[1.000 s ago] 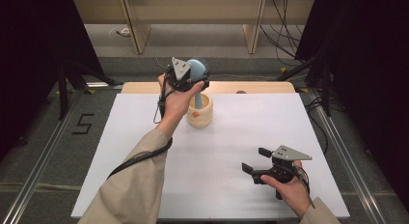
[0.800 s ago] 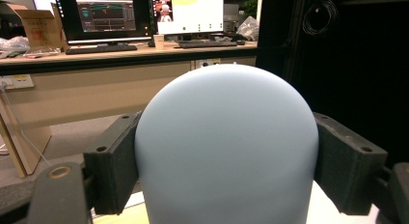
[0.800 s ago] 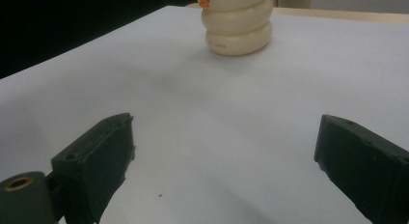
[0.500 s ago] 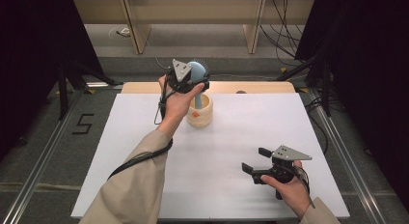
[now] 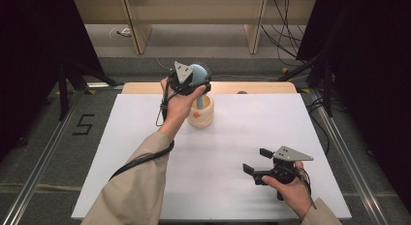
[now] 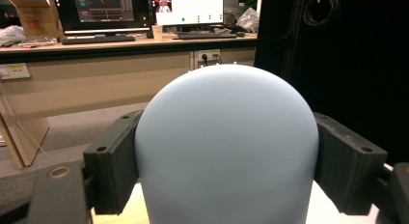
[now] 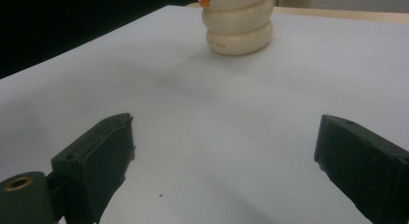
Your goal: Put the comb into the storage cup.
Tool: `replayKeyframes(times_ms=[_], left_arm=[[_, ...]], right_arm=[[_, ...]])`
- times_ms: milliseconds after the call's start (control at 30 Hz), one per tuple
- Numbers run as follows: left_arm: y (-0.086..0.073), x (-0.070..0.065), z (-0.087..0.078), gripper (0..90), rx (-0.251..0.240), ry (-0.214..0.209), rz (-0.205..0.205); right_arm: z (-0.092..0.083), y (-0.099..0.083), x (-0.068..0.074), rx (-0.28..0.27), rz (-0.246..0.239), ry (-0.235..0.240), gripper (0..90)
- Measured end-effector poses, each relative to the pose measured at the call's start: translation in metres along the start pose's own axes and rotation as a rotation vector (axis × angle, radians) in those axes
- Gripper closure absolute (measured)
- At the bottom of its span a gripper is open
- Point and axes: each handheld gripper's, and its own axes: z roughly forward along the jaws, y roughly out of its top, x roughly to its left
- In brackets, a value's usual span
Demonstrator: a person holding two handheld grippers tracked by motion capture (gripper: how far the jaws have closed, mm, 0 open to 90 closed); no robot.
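My left tool (image 5: 197, 82) is clenched on the pale blue brush's rounded head (image 6: 226, 147) — pads against both its sides, above the cream ribbed holder (image 5: 201, 112) on the tabletop (image 5: 271, 133). My right tool (image 5: 256, 160) hovers released — jaws wide, nothing between.

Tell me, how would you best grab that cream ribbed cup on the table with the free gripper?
Probably around its bulging side wall, coming in level from the near side. The cream cup stands upright, and its stacked rings give the jaws grooves to settle in. The right gripper is open and already faces it. The top is taken: the left gripper holds the blue brush above it.
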Motion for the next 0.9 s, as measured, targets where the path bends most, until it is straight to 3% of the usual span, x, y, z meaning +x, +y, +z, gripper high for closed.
replayKeyframes(times_ms=[900], left_arm=[[-0.016, 0.0, 0.004, 19.5, 0.03, 0.0, -0.006]], right_arm=[[0.0, 0.0, 0.0, 0.002, 0.001, 0.003, 7.8]])
